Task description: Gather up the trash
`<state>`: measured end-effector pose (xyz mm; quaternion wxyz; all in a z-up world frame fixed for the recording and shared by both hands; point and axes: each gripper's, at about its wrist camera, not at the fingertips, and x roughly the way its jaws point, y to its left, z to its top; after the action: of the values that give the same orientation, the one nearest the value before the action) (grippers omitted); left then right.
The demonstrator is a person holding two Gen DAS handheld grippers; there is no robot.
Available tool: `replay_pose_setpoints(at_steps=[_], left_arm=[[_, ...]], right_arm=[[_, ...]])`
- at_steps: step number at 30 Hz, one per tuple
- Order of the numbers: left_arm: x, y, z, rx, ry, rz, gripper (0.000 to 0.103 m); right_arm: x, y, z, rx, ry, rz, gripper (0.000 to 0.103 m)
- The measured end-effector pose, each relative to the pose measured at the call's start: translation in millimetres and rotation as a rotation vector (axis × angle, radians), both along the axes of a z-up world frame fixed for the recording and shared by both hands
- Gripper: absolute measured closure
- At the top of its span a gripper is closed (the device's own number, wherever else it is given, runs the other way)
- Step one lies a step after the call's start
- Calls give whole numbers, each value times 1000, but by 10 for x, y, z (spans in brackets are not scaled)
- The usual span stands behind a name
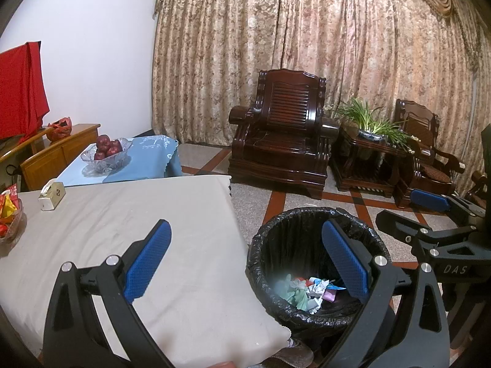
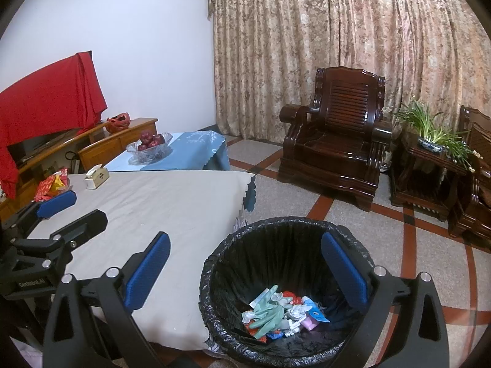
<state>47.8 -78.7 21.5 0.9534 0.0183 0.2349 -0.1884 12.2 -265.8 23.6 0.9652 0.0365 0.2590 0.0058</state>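
The left gripper [image 1: 245, 263] and the right gripper [image 2: 245, 273] are held side by side, jaws spread wide and empty, above the corner of the beige cloth-covered table [image 1: 122, 214] and the round bin lined with a black plastic bag [image 2: 276, 236]. "DAS" and "GenRobot.AI" can be read on the black gripper bodies. The crumpled paper and green glove trash [image 2: 276, 309] is seen lying at the bin's bottom, just beside the table edge, with open tiled floor [image 2: 399, 245] beyond.

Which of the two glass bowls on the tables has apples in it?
The far bowl on the blue cloth; the near bowl on the beige cloth holds red packets.
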Motion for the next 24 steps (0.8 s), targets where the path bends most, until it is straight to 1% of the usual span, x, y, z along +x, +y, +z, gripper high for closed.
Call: replay_pose_setpoints(at_steps=[20,24], left_arm=[[3,2,8,-1,2,0,7],[-3,20,-3,-2,7,4,7]], right_arm=[[11,13,12,0,4,0,6],[-19,62,-29,0,6,1,6]])
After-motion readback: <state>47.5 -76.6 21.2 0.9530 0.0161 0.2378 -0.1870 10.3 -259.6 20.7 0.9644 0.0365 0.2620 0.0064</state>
